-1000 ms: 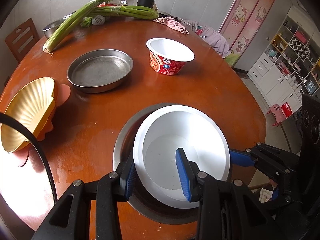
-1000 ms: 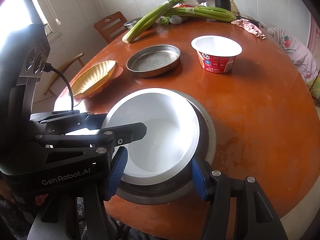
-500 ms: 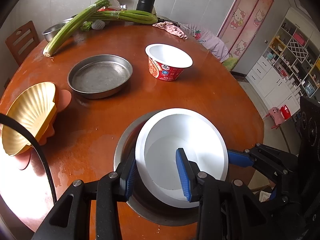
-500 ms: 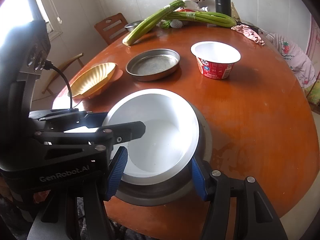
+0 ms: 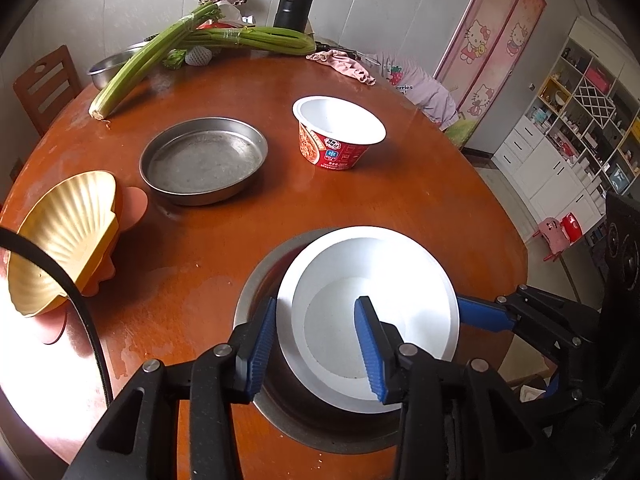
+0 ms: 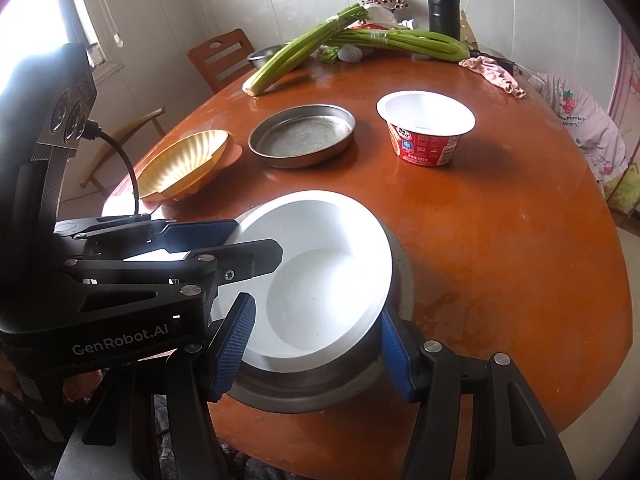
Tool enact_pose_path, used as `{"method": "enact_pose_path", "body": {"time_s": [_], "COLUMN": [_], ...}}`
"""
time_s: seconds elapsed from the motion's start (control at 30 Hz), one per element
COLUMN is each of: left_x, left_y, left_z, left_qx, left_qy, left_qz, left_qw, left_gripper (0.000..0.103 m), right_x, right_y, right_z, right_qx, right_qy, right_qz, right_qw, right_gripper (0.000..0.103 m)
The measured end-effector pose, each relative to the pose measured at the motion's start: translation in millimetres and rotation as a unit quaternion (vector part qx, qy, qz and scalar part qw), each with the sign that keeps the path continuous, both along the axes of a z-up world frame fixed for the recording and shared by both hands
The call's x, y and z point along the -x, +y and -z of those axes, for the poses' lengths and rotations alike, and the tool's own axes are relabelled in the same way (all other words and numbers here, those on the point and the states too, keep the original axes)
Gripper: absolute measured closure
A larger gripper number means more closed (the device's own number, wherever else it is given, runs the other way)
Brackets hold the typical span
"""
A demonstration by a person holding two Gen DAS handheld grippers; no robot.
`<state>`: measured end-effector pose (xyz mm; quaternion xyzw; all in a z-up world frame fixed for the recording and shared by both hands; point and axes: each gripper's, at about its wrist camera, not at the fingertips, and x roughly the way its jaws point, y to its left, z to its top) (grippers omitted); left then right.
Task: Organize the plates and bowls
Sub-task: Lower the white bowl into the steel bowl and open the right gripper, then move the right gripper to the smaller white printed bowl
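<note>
On the counter (image 5: 420,200) a bowl (image 5: 372,320) sits in a near pan (image 5: 256,288), with a shell dish (image 5: 64,240) left, and a tin (image 5: 204,164) and cup (image 5: 336,136) farther back.

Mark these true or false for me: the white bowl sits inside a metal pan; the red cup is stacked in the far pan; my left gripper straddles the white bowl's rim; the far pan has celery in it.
1. The white bowl sits in the near metal pan. True.
2. The red cup is stacked in the far metal pan. False: it stands on the table beside that pan, apart from it.
3. The left gripper straddles the bowl's rim. True: one finger is inside and one outside, with the jaws opening.
4. The far pan holds celery. False: the pan is empty, and the celery lies beyond it.
</note>
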<state>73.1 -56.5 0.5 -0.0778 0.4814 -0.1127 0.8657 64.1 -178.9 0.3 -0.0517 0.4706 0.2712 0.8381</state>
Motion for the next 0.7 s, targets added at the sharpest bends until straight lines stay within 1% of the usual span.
{"method": "enact_pose_path", "body": {"time_s": [0.1, 0.23, 0.7], "left_x": [0, 2, 5], "left_y": [0, 2, 8], "left_z": [0, -3, -16], "left_qx": [-0.001, -0.002, -0.004], "left_qy": [-0.001, -0.008, -0.027], "left_qz": [-0.001, -0.004, -0.016], "left_qw": [1.0, 1.0, 0.9995], "left_gripper": [0.062, 0.058, 0.054], "right_x": [1, 3, 4], "right_y": [0, 0, -12], "right_z": [-1, -4, -17], "right_qx": [0.002, 0.005, 0.006], "right_qy": [-0.002, -0.011, -0.031], "right_qz": [-0.001, 0.0, 0.019], "right_qw": [1.0, 1.0, 0.999], "right_gripper": [0.041, 0.041, 0.041]}}
